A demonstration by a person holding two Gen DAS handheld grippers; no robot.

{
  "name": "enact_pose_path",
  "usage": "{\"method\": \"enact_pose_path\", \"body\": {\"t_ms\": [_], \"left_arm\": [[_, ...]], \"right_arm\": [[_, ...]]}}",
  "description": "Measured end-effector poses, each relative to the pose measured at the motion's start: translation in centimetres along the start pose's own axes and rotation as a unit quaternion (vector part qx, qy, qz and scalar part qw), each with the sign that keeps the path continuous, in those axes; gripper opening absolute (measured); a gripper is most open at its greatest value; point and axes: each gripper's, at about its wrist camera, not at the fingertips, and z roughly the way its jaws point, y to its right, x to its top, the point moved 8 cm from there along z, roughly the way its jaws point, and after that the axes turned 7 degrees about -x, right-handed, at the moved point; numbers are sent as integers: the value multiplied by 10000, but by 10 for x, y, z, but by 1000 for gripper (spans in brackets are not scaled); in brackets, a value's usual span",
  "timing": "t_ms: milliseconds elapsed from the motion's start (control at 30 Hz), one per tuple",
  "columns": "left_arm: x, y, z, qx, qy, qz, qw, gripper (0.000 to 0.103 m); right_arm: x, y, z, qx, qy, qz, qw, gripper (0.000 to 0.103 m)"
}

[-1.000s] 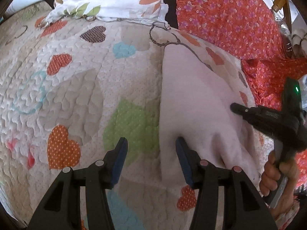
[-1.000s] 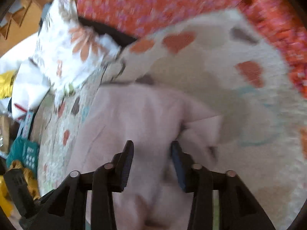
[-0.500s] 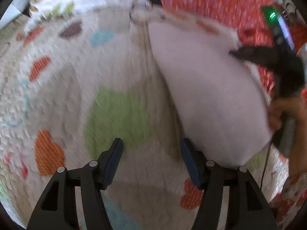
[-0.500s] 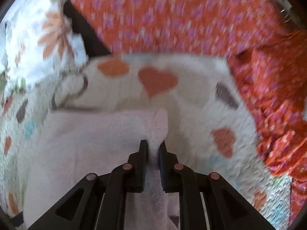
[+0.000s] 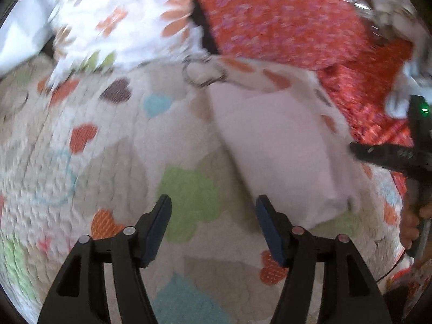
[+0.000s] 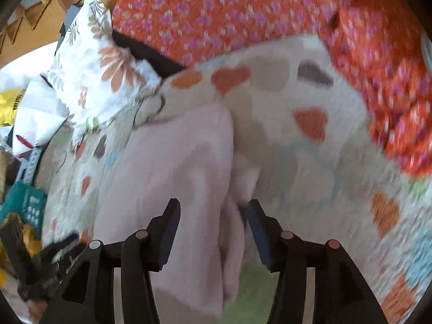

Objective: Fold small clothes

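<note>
A pale pink small garment lies folded on the heart-patterned quilt. In the left wrist view my left gripper is open and empty, just left of the garment's near corner. My right gripper is open over the garment's folded right edge, with cloth folds between its fingers but not pinched. The right gripper also shows at the right edge of the left wrist view, by the garment's right side.
A white flowered pillow and an orange flowered cushion lie at the far edge of the quilt. Orange flowered cloth lies bunched to the right. Boxes and bags sit off the quilt's left side.
My right gripper was shut on the garment's edge half a second ago; it has now opened and let go. The left gripper stayed open and drew back slightly.
</note>
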Motion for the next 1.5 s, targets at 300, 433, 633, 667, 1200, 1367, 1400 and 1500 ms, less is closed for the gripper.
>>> {"method": "enact_pose_path", "body": {"t_ms": [300,433,633,667,1200,1367,1400,1500], "left_arm": [[-3,48,34,825,26,1429,9863,54],[-14,22,42,494,-563,666,9950,8],[-37,-15,31,601,-882,358,9936,0],[-39,-19,31,477,-899,259,9945,0],[-6,-62,-27,770,130,-431,9960,52],[-3,-72,-38,780,231,-582,9950,59],[-2,-75,-42,771,276,-651,9945,61],[-1,-82,-52,747,393,-824,9930,67]], "right_arm": [[-65,-15,18,110,-238,-233,9994,19],[-68,-16,10,232,-182,-124,9995,11],[-93,27,1,-317,-374,252,9985,6],[-99,30,9,-390,-522,257,9975,6],[-71,-122,22,1136,-416,-440,9917,8],[-106,-141,66,1138,-1259,-507,9842,9],[-102,-142,61,1146,-1236,-551,9841,9],[-76,-139,32,1189,-661,-645,9886,27]]}}
